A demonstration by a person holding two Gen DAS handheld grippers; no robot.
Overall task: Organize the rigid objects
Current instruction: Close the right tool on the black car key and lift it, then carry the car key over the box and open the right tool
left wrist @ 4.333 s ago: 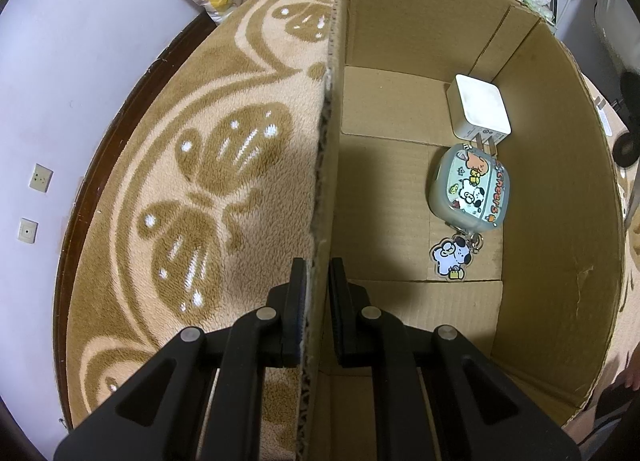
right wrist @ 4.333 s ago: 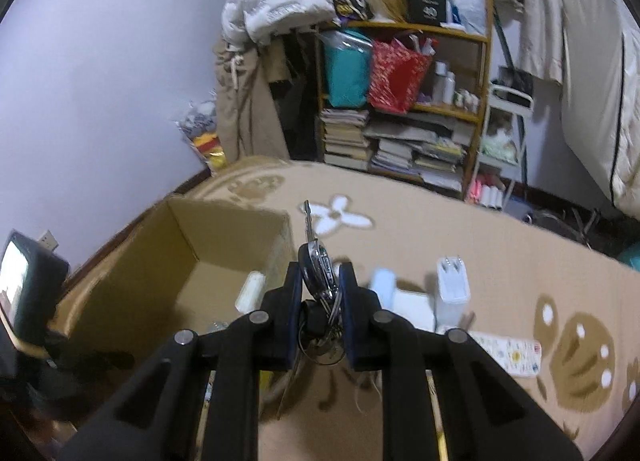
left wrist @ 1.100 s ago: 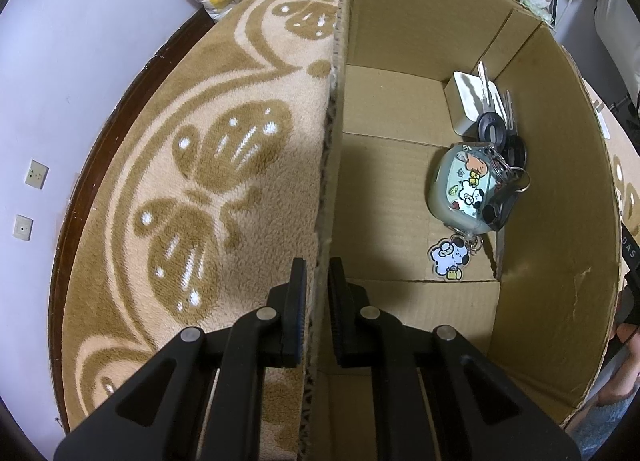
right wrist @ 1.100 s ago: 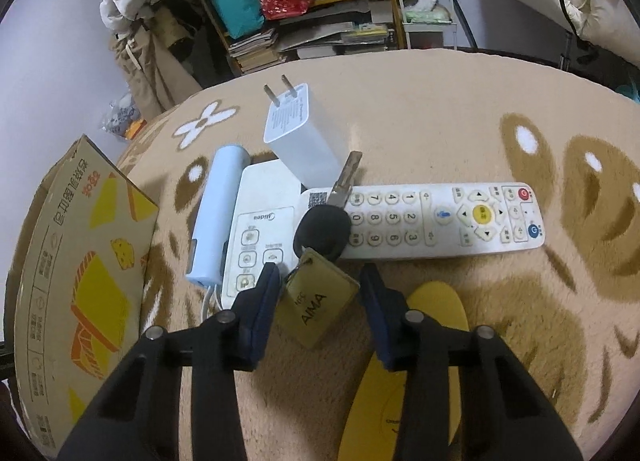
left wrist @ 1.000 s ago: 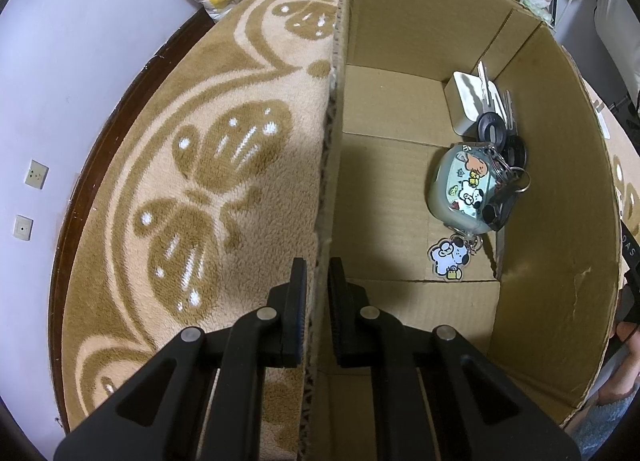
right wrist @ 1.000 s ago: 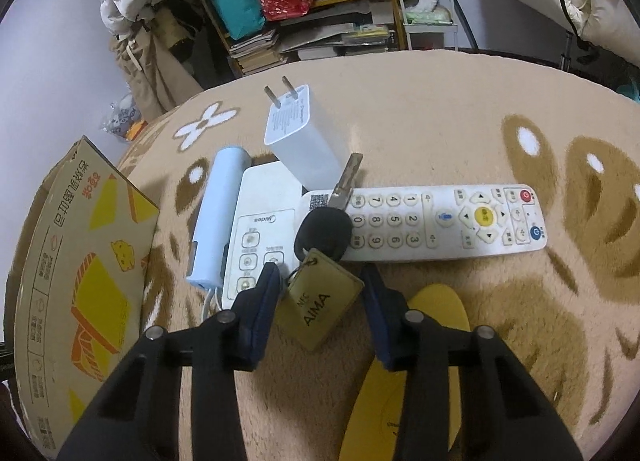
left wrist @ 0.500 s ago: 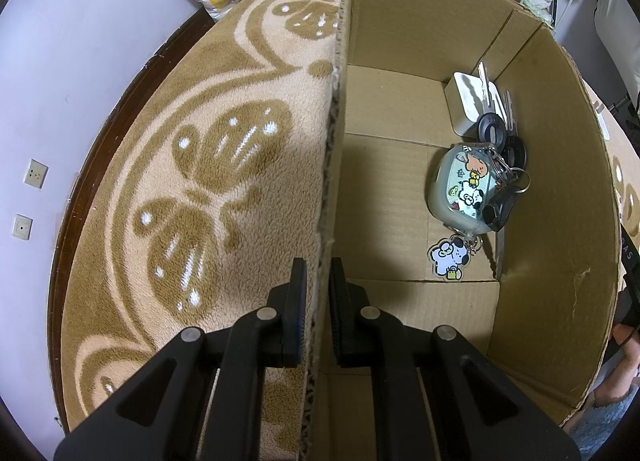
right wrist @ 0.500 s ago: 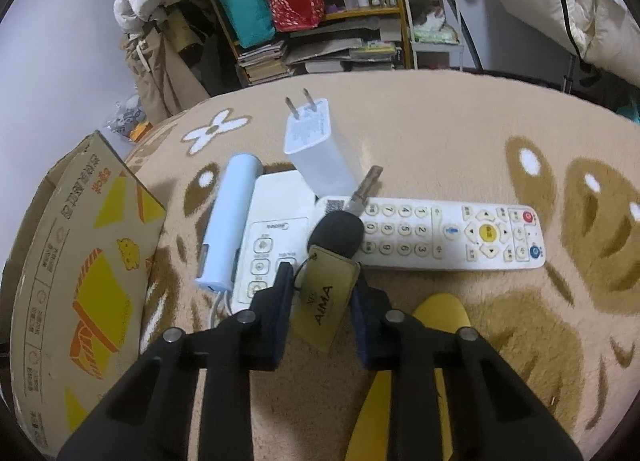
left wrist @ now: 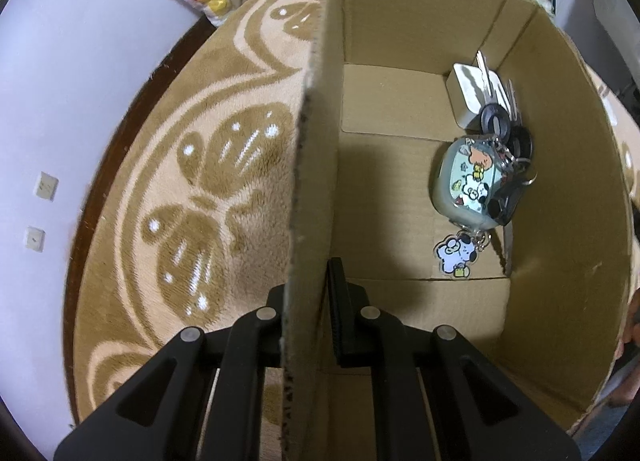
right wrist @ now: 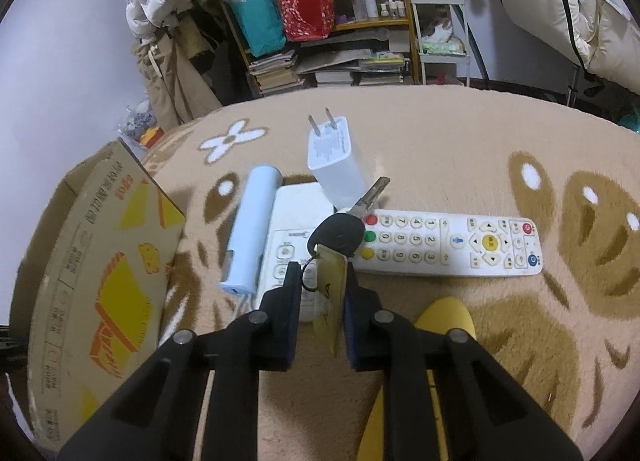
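- Brass-yellow key tag [right wrist: 330, 293] is now standing on edge between the right gripper [right wrist: 320, 293] fingers at lower centre of the right wrist view; a second ago it was lying flat with the fingers spread wide on either side, and they are now closing in on it, seemingly clamping it.
- Black-headed key [right wrist: 340, 235], hanging from the tag's ring, is still resting across the end of the long white remote [right wrist: 452, 243], its blade pointing toward the white charger [right wrist: 334, 163] just above.
- Pale blue tube [right wrist: 250, 229] and a second white remote [right wrist: 288, 221] are lying just left of the key, both waiting their turn.
- Cardboard box [left wrist: 404, 9] wall is sitting pinched between the left gripper [left wrist: 308, 293] fingers at bottom centre of the left wrist view, steadying it as before.
- Cartoon-printed case [left wrist: 468, 185], key bunch [left wrist: 508, 133] and white adapter [left wrist: 468, 97] are already lying inside at right, so the tagged key looks next to follow.
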